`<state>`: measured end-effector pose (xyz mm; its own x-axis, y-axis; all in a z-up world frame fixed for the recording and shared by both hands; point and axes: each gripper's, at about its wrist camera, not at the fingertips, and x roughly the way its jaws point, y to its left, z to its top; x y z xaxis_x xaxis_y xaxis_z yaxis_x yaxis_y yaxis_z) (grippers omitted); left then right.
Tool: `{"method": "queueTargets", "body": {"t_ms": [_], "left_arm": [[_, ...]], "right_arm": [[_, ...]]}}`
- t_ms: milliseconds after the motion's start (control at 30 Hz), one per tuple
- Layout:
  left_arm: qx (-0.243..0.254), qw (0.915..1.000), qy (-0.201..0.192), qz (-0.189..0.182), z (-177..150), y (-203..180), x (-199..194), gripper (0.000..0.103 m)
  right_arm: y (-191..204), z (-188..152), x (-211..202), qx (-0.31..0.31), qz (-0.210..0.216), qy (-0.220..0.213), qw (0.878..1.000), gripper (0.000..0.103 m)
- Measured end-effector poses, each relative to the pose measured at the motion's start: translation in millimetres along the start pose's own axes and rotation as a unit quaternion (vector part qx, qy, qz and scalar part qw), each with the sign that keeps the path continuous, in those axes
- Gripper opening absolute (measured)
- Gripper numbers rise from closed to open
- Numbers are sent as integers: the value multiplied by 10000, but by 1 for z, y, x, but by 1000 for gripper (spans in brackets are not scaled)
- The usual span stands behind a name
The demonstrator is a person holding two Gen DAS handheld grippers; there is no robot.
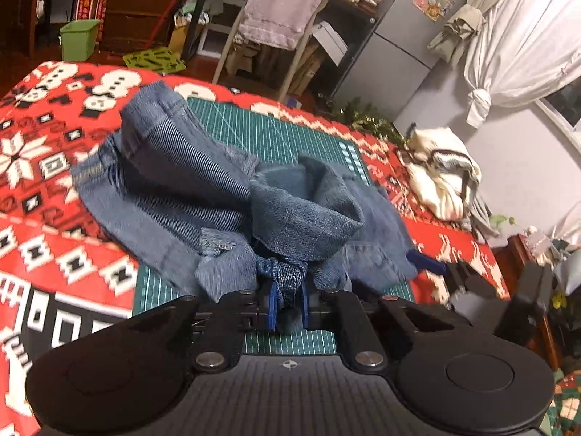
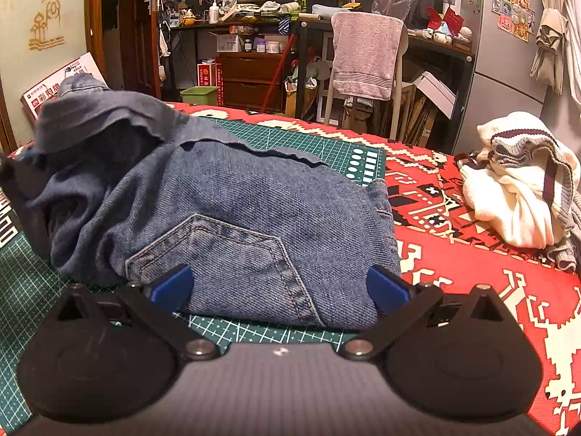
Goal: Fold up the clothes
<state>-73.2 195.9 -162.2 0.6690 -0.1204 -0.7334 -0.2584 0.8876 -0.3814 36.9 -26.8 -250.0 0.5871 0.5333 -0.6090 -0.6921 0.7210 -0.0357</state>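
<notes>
Blue jeans [image 1: 189,196] lie bunched on a green cutting mat [image 1: 268,130] over a red patterned cloth. My left gripper [image 1: 287,287] is shut on a bunched denim edge of the jeans, lifted a little above the mat. In the right wrist view the jeans [image 2: 232,218] show a back pocket facing me. My right gripper [image 2: 279,287] stands open, its blue fingers [image 2: 170,283] on either side of the folded denim near the pocket. The right gripper's blue fingertip [image 1: 425,261] shows at the jeans' right side in the left wrist view.
A cream sweater with dark stripes [image 2: 519,189] lies crumpled on the red cloth [image 2: 472,261] to the right. Beyond the table stand a chair with a pink towel [image 2: 366,54], a green bin [image 2: 199,96], cluttered shelves and a grey fridge [image 2: 508,54].
</notes>
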Motion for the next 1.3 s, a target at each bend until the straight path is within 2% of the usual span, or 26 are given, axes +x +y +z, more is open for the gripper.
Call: {"method": "queueTargets", "body": {"t_ms": [200, 700, 967, 1300], "left_arm": [[20, 9997, 235, -40, -15, -4, 0, 13], [-57, 9991, 418, -95, -26, -9, 2, 13], [-386, 9970, 654, -137, -39, -4, 1, 13], [-351, 9963, 778, -127, -46, -5, 4, 13]], "right_arm": [[0, 0, 0, 0, -2, 1, 10000, 103], [2, 0, -2, 3, -5, 1, 10000, 103], [2, 1, -1, -4, -10, 4, 10000, 103], [2, 1, -2, -66, -5, 72, 10000, 103]]}}
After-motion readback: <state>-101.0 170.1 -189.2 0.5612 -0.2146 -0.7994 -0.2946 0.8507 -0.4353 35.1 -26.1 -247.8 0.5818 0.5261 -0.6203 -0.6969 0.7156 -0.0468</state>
